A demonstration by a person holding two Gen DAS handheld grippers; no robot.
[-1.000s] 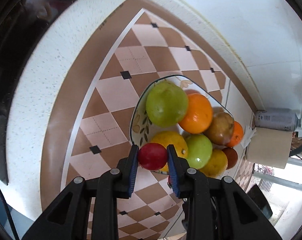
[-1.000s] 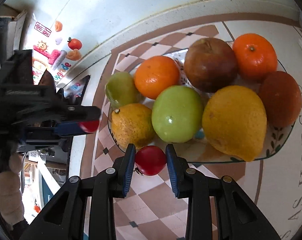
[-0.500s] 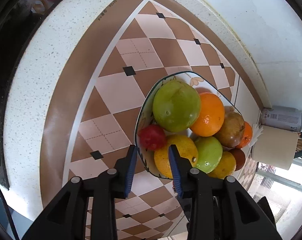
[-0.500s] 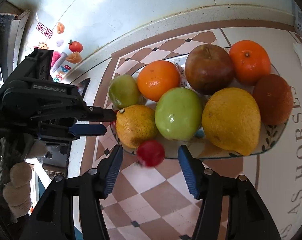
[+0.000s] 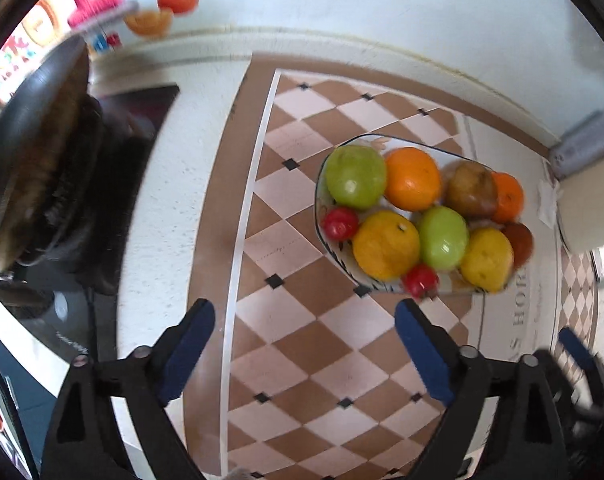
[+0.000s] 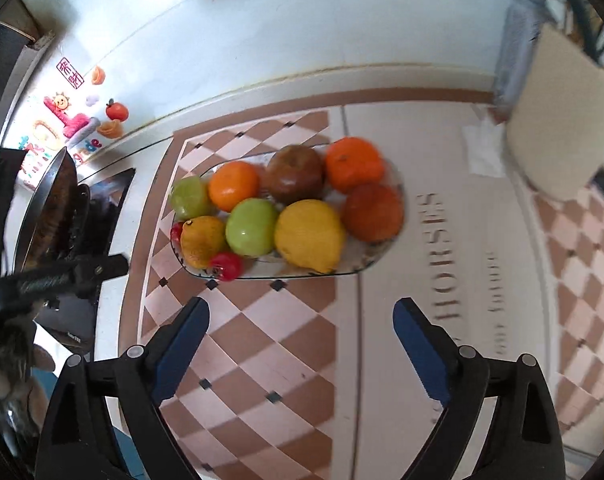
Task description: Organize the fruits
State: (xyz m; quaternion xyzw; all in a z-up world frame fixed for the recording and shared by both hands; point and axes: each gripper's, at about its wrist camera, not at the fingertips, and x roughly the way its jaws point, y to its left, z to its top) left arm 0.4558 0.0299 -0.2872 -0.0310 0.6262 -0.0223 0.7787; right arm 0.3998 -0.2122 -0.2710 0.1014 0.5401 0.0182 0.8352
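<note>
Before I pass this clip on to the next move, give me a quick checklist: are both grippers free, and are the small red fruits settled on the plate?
1. Left gripper empty, jaws just opened wide: ok.
2. Right gripper empty, jaws just opened wide: ok.
3. Red fruit by the green apple inside the plate: ok.
4. Red fruit at the near rim fully settled: cannot tell, it sits at the edge.
5. No fruit loose on the checkered mat: ok.

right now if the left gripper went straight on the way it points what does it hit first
Probably the brown and cream checkered mat. The open left gripper points steeply down at it, short of the fruit plate.
</note>
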